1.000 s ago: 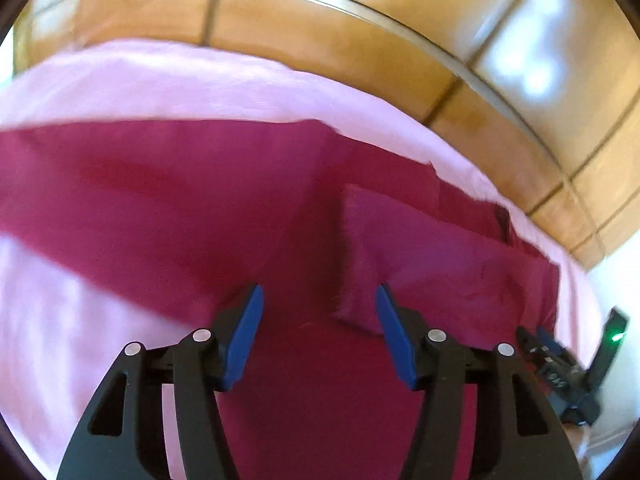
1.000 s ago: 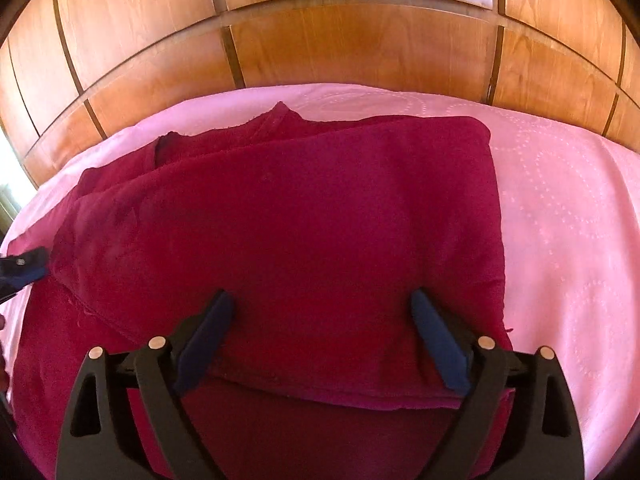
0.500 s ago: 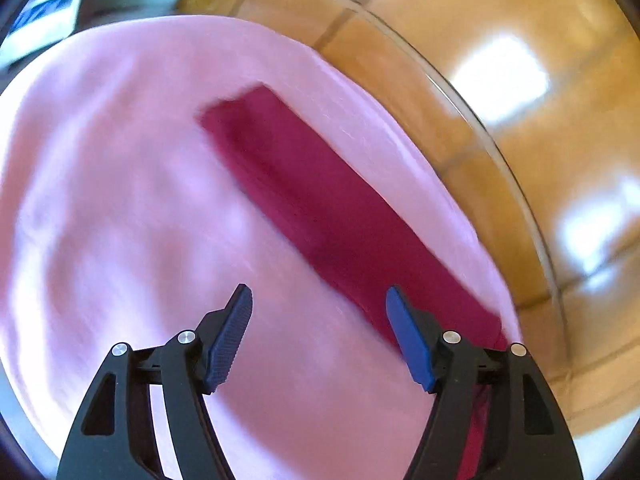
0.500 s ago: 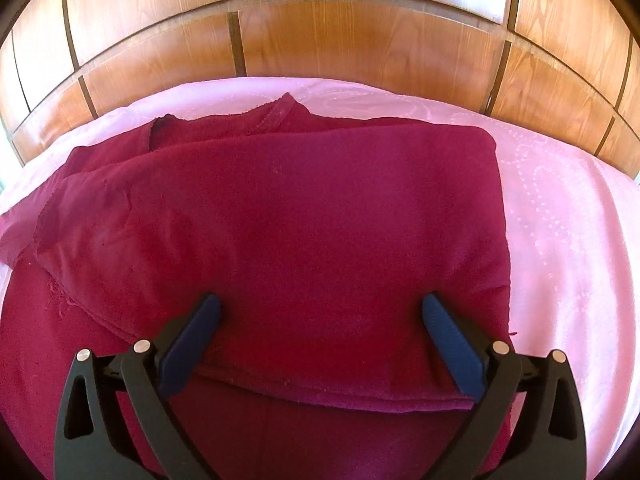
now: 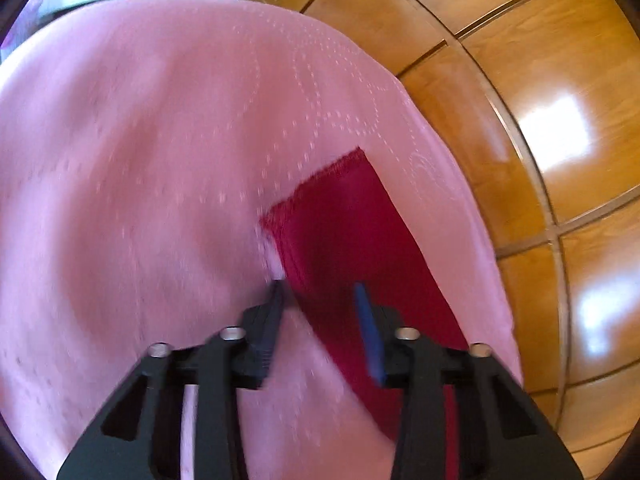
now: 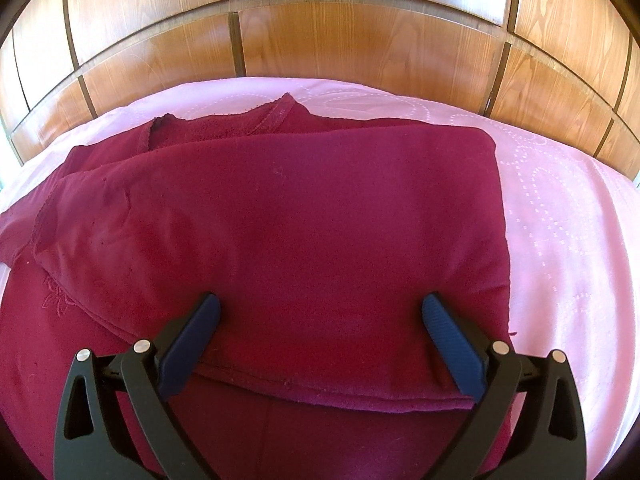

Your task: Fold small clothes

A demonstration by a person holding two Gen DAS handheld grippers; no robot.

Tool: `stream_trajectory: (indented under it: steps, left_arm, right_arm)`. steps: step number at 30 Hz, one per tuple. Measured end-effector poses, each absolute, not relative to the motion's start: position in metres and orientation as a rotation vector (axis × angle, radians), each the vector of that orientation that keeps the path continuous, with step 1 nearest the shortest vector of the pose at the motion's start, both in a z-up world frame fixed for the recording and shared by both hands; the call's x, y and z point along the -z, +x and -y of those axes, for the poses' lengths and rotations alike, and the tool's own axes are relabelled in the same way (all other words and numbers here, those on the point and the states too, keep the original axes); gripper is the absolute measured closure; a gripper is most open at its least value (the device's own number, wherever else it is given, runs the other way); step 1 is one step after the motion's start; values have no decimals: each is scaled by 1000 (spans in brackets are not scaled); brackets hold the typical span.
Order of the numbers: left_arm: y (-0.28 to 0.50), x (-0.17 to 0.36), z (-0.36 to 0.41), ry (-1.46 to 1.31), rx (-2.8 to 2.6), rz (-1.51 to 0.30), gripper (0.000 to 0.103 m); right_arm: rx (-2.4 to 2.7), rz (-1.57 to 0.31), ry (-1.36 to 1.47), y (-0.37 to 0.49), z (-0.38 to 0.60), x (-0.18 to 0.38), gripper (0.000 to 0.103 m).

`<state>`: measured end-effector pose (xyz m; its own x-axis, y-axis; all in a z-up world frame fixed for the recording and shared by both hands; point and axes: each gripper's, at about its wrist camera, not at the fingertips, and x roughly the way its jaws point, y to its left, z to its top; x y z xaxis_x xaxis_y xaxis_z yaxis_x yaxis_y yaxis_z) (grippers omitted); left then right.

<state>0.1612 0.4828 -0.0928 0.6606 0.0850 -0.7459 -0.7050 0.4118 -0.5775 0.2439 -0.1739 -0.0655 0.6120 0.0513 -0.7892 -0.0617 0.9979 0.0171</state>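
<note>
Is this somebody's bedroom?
Probably a bedroom. The dark red garment lies spread on a pink bedspread with stitched dotted swirls, like a made bed, and glossy wooden panels stand right behind it, like a headboard or wardrobe doors.

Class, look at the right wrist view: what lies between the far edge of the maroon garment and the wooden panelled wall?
A bare strip of pink bedsheet separates the maroon garment from the wooden panelled wall; the right wrist view shows it.
</note>
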Motion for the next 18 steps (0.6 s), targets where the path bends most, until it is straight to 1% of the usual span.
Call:
stream_trajectory:
  steps: [1, 3, 6, 9, 13, 15, 18]
  left_arm:
    - [168, 89, -480, -999, -541, -712, 95]
    - [170, 80, -474, -943, -545, -699, 95]
    - [172, 51, -444, -846, -446, -653, 96]
    - [178, 14, -380, -702, -295, -617, 96]
    - [187, -12, -286, -547, -115, -605, 96]
    - [195, -16, -243, -491, -41, -621, 96]
    - [210, -5, -180, -432, 58, -678, 96]
  right_arm:
    - [-66, -910, -10, 244, 174, 66, 2]
    - [-68, -909, -7, 245, 174, 66, 2]
    - [-69, -907, -4, 245, 174, 66, 2]
    - [-69, -907, -3, 245, 174, 66, 2]
    - [-70, -906, -1, 246, 174, 66, 2]
    - [-71, -906, 1, 246, 174, 66, 2]
    - [-73, -905, 5, 246, 174, 66, 2]
